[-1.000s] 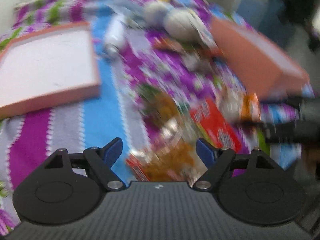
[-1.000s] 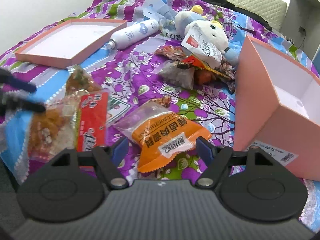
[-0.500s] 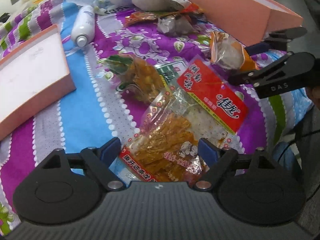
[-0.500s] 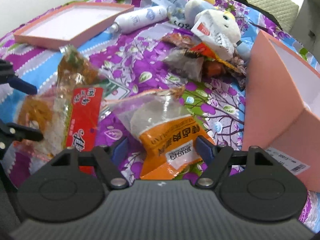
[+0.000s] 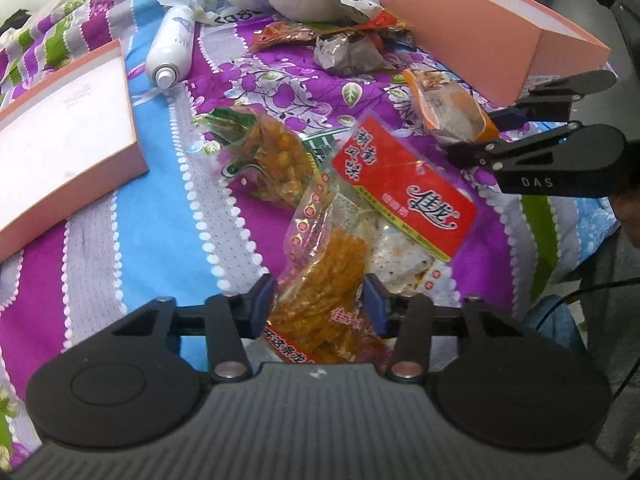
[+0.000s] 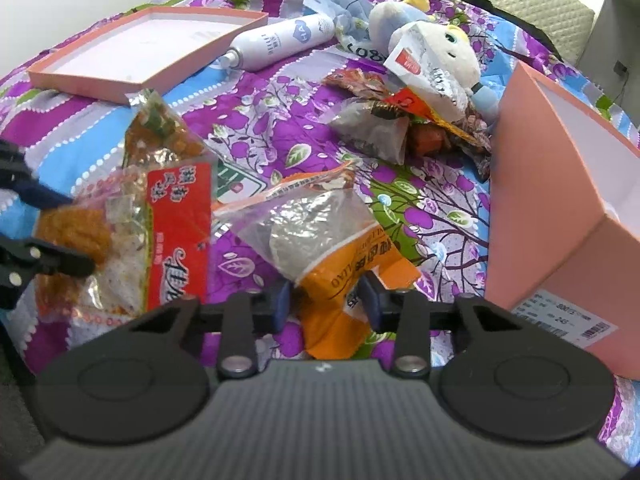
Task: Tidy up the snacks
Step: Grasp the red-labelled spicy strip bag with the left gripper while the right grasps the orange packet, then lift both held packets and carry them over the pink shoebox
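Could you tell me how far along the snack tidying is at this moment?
Nothing looks packed yet: the pink box shows no snacks inside. In hand: the left gripper, jaws just closing, pinches the red-labelled snack bag, and the right gripper, also just closing, pinches the orange snack packet. Left: both packets, the yellow snack bag and the pile of wrappers beside the plush toy.

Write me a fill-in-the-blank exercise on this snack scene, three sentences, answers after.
1. The left tool has just been closing on the bag with the ____ label.
2. The right tool has just been closing on the ____ bag.
3. The white bottle lies beside a plush ____.

Answers: red; orange; toy
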A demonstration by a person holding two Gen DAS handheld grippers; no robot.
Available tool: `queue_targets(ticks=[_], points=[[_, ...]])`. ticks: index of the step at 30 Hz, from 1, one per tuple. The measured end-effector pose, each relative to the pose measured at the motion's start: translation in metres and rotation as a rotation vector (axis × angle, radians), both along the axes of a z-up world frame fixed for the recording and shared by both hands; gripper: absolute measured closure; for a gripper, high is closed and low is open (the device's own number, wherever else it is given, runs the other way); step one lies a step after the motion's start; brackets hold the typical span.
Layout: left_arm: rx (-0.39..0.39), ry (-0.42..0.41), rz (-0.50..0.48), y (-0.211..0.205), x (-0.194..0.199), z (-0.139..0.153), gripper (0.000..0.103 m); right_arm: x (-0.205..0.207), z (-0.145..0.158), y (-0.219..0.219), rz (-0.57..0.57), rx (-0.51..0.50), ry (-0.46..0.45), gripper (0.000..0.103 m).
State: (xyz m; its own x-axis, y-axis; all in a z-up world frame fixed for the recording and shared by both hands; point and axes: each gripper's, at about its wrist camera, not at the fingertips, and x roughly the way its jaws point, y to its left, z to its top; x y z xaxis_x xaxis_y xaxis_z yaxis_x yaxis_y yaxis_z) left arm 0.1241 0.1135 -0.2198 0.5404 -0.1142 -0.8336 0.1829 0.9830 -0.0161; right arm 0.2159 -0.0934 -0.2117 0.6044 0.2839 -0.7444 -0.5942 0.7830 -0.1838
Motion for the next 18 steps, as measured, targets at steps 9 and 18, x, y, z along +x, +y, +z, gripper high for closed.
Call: queue_targets(ticks=[9, 18], points=[[-0.073, 0.034, 0.088, -0.031, -0.017, 0.007, 0.064, -0.011, 0.020, -0.022, -0.102, 0.098, 0.009, 0.068], [-0.121, 0.017, 0.205, -0.050, -0.029, 0.020, 0.065, -0.029, 0.029, -0.053, -0.177, 0.172, 0.050, 0.069]])
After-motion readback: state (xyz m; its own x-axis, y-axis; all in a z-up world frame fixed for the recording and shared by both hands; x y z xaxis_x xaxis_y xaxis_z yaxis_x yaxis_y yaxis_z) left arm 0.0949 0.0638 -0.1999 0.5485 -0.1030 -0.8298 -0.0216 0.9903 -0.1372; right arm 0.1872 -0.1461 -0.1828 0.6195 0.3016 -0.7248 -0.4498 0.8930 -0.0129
